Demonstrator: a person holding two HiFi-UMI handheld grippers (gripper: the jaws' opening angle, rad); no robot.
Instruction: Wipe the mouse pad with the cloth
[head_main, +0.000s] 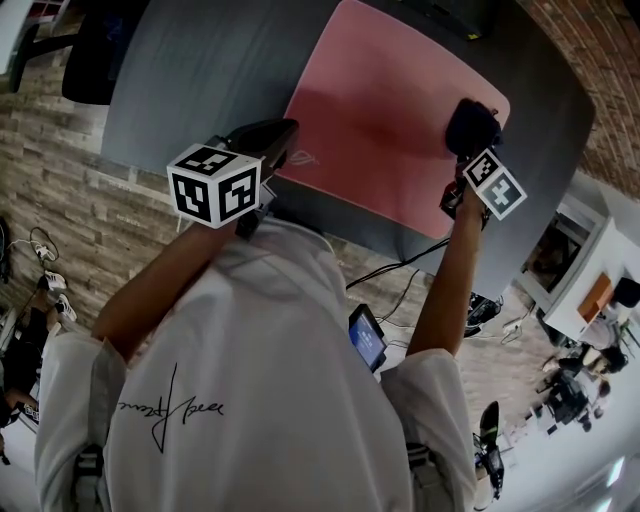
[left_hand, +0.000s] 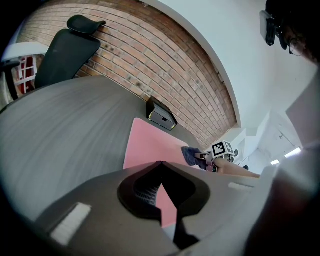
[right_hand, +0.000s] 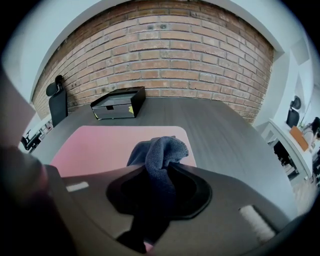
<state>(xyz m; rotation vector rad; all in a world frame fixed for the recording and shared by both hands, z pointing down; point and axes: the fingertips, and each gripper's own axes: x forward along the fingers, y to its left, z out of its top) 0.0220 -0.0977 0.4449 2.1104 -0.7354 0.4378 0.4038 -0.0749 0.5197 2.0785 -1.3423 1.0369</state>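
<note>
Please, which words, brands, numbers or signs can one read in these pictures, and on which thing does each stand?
No text is readable.
Shirt: handwritten script, upside down, illegible.
Mouse pad: faint mark at its near edge, no letters clear.
Black box: yellow label, too small.
Left marker cube, right marker cube: square patterns only.

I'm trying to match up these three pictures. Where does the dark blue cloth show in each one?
Head view: the dark blue cloth is at upper right, at the pink mouse pad's right corner.
Left gripper view: small, right of centre, at the pad's far side.
Right gripper view: centre, clamped in the right gripper.
Shared landmark: the pink mouse pad.
</note>
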